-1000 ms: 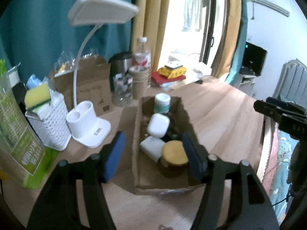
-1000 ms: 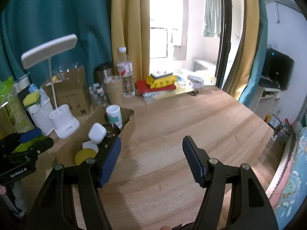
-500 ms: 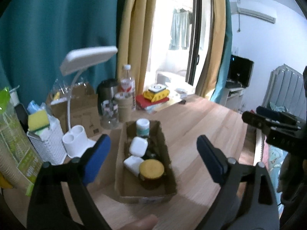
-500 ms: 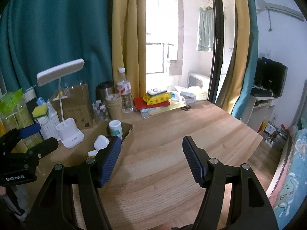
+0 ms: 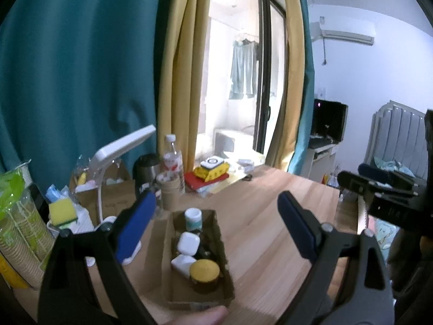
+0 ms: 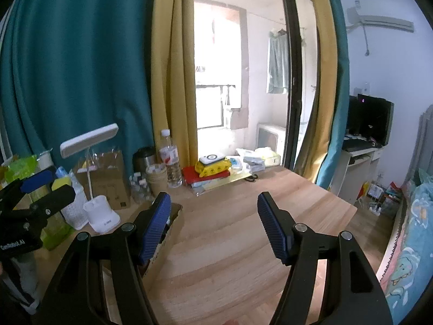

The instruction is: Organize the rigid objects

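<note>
Behind the right hand-held gripper (image 6: 213, 227), gaping empty, the cardboard box (image 6: 176, 216) hides.

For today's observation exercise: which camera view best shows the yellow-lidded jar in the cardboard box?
The left wrist view: the yellow-lidded jar sits unobstructed at the near end of the cardboard box. In the right wrist view a gripper finger hides the box's contents, so the jar cannot be seen.

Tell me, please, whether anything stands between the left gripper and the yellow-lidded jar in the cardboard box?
Nothing visible does. The left gripper is open and empty above the box, and the jar sits at the box's near end, its lid uncovered, with white cases behind it.
</note>
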Demonstrator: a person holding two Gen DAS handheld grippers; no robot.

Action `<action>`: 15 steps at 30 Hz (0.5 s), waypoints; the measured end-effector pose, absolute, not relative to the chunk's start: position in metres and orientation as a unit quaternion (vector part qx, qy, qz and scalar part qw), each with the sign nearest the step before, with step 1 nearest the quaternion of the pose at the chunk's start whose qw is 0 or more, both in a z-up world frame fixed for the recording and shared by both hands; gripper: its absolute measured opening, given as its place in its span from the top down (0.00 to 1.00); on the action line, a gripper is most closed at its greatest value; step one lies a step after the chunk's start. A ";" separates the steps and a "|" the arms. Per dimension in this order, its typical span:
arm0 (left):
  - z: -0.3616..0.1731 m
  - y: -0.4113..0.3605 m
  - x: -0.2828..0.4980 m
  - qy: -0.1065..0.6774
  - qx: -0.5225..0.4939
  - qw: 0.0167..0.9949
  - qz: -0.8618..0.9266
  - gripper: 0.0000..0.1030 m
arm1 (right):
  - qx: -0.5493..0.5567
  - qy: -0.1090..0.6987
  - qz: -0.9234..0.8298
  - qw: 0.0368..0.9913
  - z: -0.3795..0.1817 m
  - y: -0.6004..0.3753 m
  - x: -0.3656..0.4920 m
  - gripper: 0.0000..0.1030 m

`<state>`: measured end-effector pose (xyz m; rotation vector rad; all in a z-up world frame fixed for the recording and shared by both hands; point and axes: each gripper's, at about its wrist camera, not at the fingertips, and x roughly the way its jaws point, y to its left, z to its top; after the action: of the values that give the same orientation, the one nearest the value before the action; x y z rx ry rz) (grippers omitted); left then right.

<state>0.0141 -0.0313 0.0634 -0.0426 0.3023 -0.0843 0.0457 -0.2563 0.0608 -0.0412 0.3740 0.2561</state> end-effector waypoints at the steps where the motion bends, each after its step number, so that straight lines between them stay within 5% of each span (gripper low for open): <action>1: 0.065 -0.032 0.014 0.148 -0.019 0.988 -0.040 0.10 | -0.019 0.186 0.126 0.974 0.060 -0.258 0.045 0.32; 15: 0.062 -0.034 0.015 0.153 -0.010 0.987 -0.049 0.10 | -0.010 0.192 0.114 0.975 0.053 -0.261 0.045 0.32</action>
<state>0.0147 -0.0338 0.0624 -0.0205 0.3083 -0.0988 0.0448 -0.2612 0.0525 -0.0204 0.3865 0.2292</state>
